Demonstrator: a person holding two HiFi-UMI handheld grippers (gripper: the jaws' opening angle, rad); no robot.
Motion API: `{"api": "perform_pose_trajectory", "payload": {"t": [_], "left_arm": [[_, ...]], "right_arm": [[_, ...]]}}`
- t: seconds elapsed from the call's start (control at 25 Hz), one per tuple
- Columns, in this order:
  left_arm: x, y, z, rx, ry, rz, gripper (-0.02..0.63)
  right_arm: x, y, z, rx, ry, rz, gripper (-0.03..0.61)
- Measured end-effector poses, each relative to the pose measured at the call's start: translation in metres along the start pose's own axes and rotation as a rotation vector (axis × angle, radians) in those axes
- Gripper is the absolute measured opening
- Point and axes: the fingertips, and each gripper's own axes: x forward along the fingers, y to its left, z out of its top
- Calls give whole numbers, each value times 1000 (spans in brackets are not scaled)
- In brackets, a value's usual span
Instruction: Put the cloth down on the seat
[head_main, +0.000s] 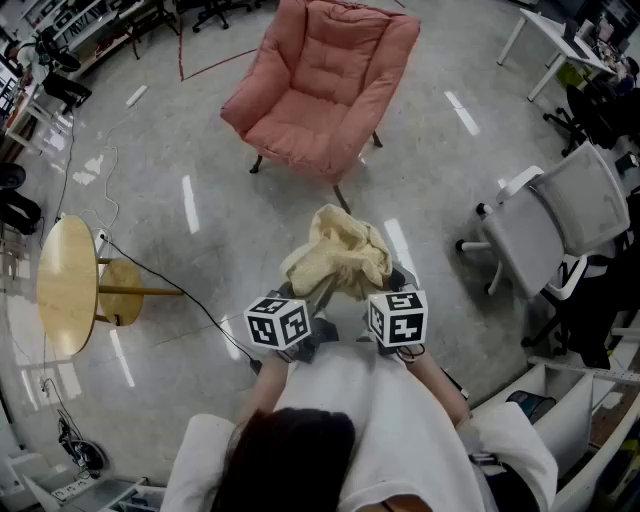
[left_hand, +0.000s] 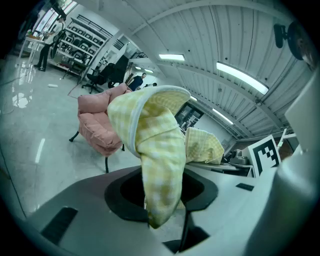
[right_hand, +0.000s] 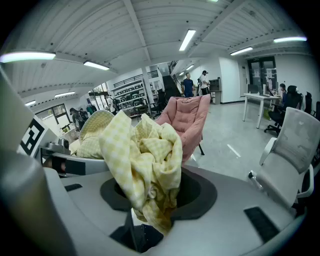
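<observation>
L tongs & R tongs both clenched on cloth, bunched up. Seat well ahead: carry fwd, lower over cushion, then let go together.

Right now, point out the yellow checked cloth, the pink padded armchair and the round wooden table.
Yellow checked cloth (head_main: 340, 252): head view, bunched middle.
Pink padded armchair (head_main: 302, 133): head view, seat cushion.
Round wooden table (head_main: 65, 285): head view, bare top.
</observation>
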Motion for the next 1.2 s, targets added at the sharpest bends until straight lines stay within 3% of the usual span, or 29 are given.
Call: {"api": "perform_pose_trajectory", "payload": {"t": [0.72,1.2], "left_arm": [[-13,44,45,20,-6,-44,164],[-22,58,52,23,7,-68,164]], "right_arm": [[37,35,34,3,-44,35,190],[45,51,38,-7,-45,30,193]]}}
